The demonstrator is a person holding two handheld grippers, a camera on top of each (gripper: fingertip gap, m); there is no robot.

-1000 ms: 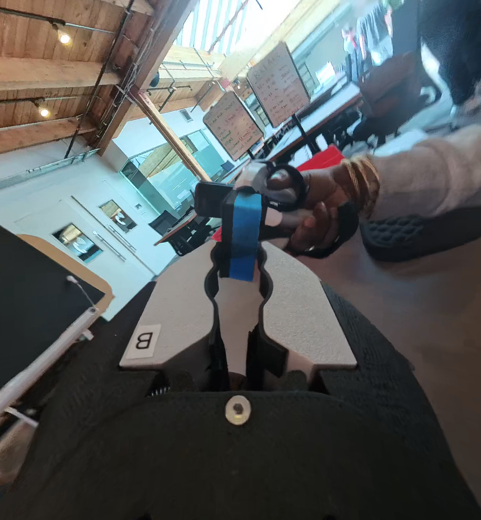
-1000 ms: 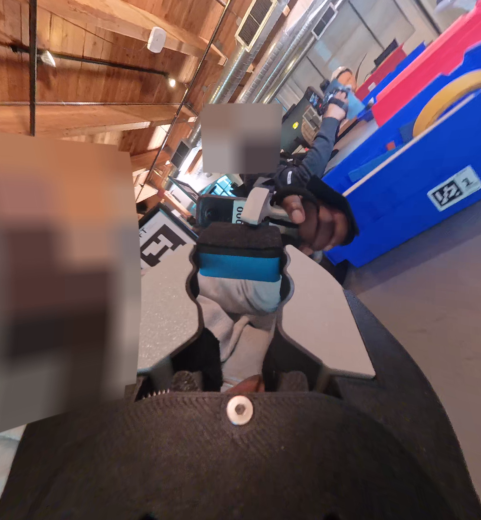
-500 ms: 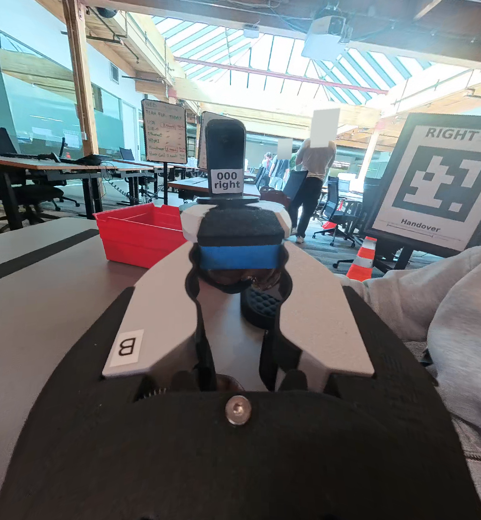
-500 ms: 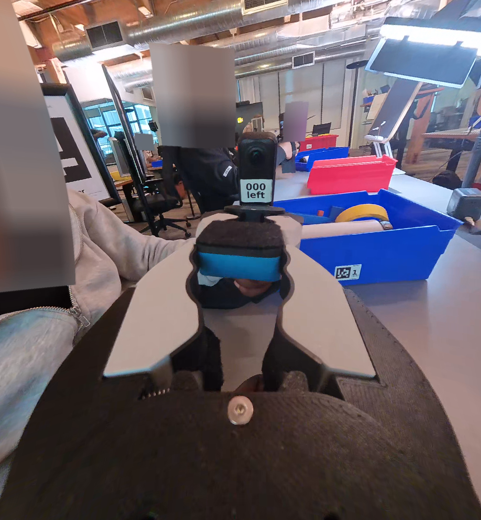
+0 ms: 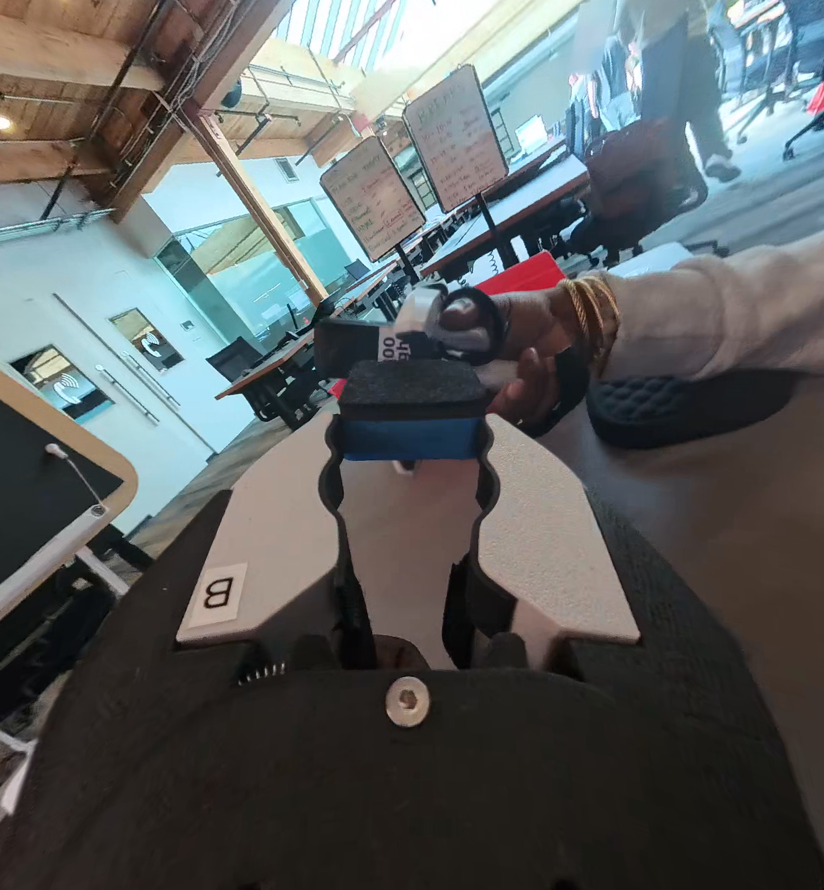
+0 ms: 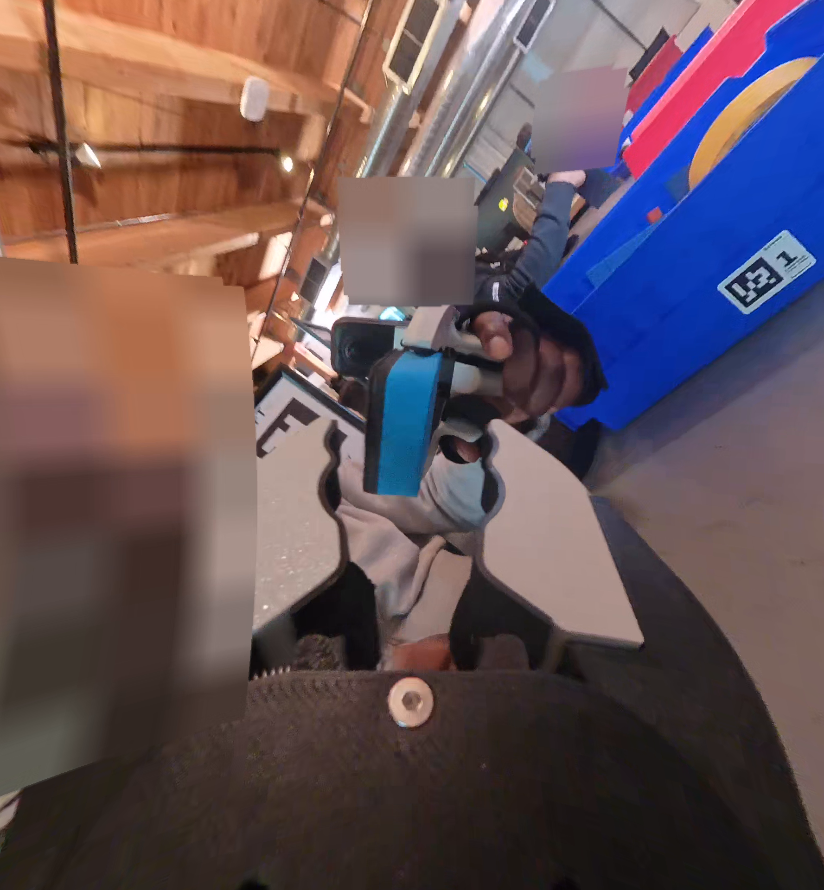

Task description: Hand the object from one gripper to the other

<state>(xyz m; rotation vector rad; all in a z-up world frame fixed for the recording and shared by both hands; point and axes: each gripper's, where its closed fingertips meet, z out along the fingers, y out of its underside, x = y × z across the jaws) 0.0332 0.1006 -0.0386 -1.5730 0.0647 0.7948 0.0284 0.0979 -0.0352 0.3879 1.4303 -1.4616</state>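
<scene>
The blue and black block (image 5: 410,424) is clamped between the fingertips of the left gripper (image 5: 407,448), above the grey table (image 5: 699,539). The right gripper (image 6: 412,448) is spread wide, with the block standing between its 2 fingers (image 6: 535,530), touching neither.

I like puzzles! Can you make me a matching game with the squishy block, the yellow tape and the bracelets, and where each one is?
Things:
1. foam block
2. yellow tape roll
3. gold bracelets

Places:
A. on a wrist
B. held in the left gripper
C. in the blue bin

Pairs: 1-B, 2-C, 3-A
</scene>
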